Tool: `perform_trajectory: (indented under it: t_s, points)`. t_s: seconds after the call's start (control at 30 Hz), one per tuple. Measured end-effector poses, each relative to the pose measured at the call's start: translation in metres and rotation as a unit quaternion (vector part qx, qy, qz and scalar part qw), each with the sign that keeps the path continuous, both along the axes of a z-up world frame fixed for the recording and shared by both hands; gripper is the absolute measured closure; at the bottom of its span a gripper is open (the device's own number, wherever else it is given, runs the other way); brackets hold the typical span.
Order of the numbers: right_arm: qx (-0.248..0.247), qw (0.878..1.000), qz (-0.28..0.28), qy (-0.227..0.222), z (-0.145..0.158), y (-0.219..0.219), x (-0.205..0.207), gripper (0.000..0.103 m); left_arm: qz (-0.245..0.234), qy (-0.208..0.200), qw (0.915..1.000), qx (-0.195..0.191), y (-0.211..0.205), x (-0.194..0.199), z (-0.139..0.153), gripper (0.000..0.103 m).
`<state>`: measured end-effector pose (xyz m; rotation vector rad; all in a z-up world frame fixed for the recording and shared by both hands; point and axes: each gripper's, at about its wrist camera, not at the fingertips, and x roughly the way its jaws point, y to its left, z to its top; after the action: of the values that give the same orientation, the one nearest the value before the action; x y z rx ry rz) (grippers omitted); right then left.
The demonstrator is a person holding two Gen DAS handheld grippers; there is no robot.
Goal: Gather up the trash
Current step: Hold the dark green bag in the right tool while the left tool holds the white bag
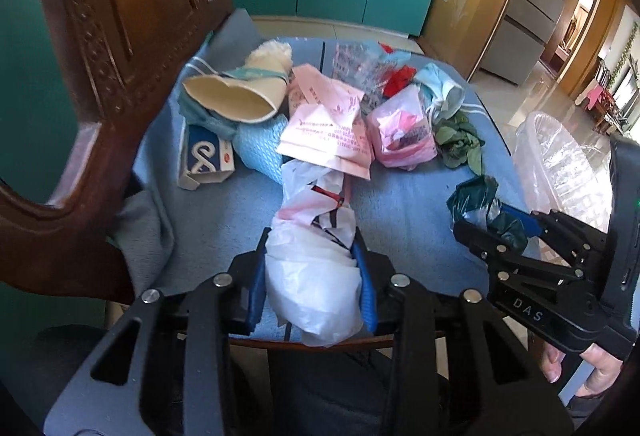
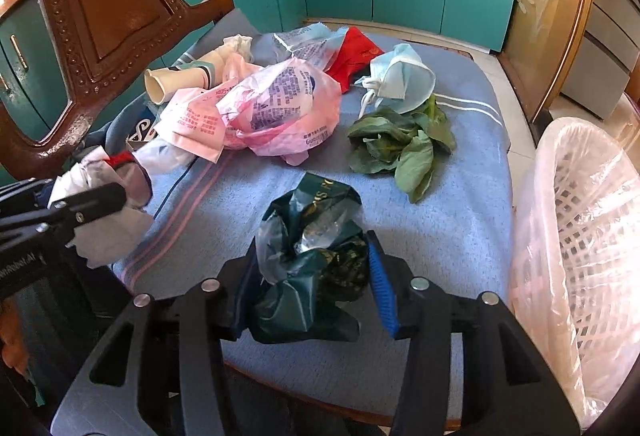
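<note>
Left wrist view: the left gripper (image 1: 314, 272) squeezes a white plastic bag (image 1: 312, 276) at the near edge of the blue towel (image 1: 400, 212). Far off lies a paper cup (image 1: 236, 96). The other tool reads "DAS".

Right wrist view: the right gripper (image 2: 316, 276) holds a dark green bag (image 2: 316, 248). At the right, the lined basket (image 2: 580, 236) looks empty.

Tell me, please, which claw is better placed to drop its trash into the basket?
The right claw: it grips the dark green bag right beside the lined basket. The left claw, holding the white bag, sits farther away.
</note>
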<state>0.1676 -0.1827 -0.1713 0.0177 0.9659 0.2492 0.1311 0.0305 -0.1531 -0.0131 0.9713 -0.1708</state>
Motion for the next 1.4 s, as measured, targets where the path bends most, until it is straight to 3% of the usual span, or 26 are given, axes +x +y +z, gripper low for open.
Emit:
perform_trajectory:
  t_s: [0.37, 0.57, 1.07, 1.4]
  points:
    - [-0.002, 1.000, -0.003, -0.021, 0.013, -0.003, -0.011, 0.054, 0.014, -0.034, 0.9992, -0.016, 0.009, -0.011, 0.022, 0.065]
    - [-0.013, 0.999, -0.012, -0.035, 0.020, -0.007, -0.017, 0.054, 0.016, -0.061, 0.9980, -0.002, 0.005, -0.018, 0.034, 0.065]
    - [-0.013, 0.999, -0.017, -0.032, 0.019, -0.008, -0.019, 0.054, 0.016, -0.056, 0.9983, -0.005, 0.005, -0.020, 0.031, 0.065]
    - [-0.016, 0.999, -0.022, -0.035, 0.021, -0.008, -0.020, 0.054, 0.017, -0.077, 0.9969, -0.008, 0.005, -0.026, 0.038, 0.065]
